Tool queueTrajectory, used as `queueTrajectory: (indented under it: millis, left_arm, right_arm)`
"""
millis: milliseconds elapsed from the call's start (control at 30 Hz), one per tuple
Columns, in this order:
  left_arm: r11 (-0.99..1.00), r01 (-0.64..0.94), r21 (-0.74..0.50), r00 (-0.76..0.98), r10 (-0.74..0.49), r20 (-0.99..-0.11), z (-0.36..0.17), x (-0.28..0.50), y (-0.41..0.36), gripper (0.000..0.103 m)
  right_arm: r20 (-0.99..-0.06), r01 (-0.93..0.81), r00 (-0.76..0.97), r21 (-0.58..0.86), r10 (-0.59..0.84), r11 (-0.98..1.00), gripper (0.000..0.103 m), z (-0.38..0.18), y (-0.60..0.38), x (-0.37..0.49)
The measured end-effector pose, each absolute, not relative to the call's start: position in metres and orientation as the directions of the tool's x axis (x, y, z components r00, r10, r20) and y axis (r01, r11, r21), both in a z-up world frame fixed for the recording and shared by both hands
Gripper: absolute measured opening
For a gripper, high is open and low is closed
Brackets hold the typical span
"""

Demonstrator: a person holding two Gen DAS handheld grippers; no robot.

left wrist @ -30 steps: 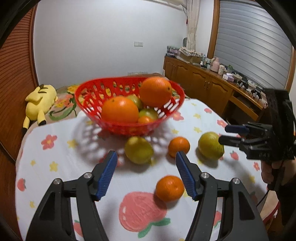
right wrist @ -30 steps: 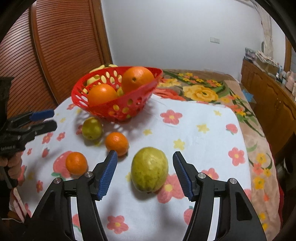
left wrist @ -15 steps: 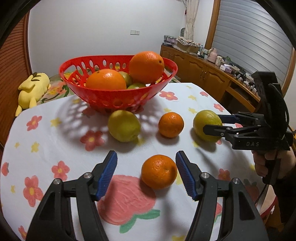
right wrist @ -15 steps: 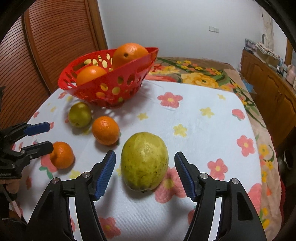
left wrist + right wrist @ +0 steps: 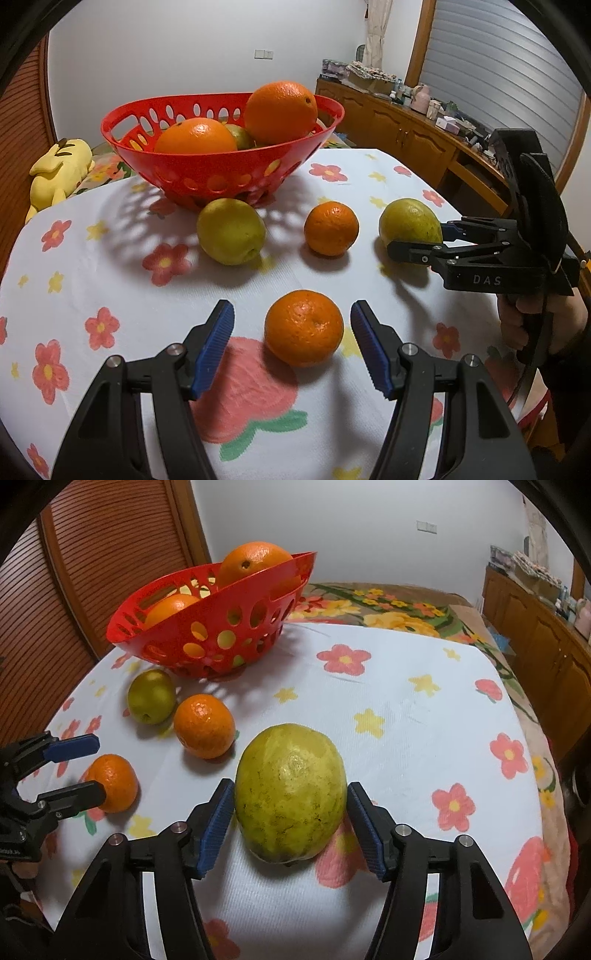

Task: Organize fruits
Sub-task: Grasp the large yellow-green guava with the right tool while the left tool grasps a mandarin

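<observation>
A red basket (image 5: 207, 173) holding two large oranges and a green fruit stands at the back of the flowered table; it also shows in the right wrist view (image 5: 221, 635). My left gripper (image 5: 291, 332) is open around a small orange (image 5: 303, 326) on the cloth, pads apart from it. My right gripper (image 5: 290, 805) is open around a big yellow-green fruit (image 5: 291, 792), pads right beside its sides. A second small orange (image 5: 331, 228) and a green round fruit (image 5: 231, 230) lie in front of the basket.
The table's flowered cloth (image 5: 110, 295) ends at a rounded edge on all sides. A yellow plush toy (image 5: 59, 170) lies beyond the left edge. A wooden cabinet (image 5: 406, 129) with clutter runs along the right wall. A slatted wooden door (image 5: 92, 554) stands behind the basket.
Both grippers have moved forward and lower. The small orange now sits between the left pads and the big yellow-green fruit between the right pads. No fruit has moved.
</observation>
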State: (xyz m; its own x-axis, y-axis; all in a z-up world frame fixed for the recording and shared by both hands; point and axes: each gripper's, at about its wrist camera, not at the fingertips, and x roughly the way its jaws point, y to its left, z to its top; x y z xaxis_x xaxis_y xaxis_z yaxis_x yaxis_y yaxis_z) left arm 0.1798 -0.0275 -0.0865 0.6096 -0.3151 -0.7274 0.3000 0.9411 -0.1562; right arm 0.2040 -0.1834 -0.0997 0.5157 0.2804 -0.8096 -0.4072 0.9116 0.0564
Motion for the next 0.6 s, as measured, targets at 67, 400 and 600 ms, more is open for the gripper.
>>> queueTrajectory:
  millis: [67,400,600]
  left_arm:
    - [0.941,0.302,-0.154,0.605,-0.314,-0.732,-0.087,0.181,-0.029,0.066]
    - [0.940,0.312,-0.138,0.582,-0.304,-0.754,-0.096,0.184,-0.034,0.066]
    - [0.938,0.316,-0.144,0.566,-0.308,-0.765,-0.101,0.186,-0.035,0.066]
  right_arm:
    - [-0.805,-0.411,0.523,0.050,0.280,0.910,0.058,-0.100,-0.183,0.203]
    - [-0.782,-0.407,0.551,0.054,0.292,0.912,0.058,-0.105,-0.183,0.197]
    - [-0.781,-0.406,0.553,0.051,0.290,0.912,0.058,-0.104,-0.183,0.198]
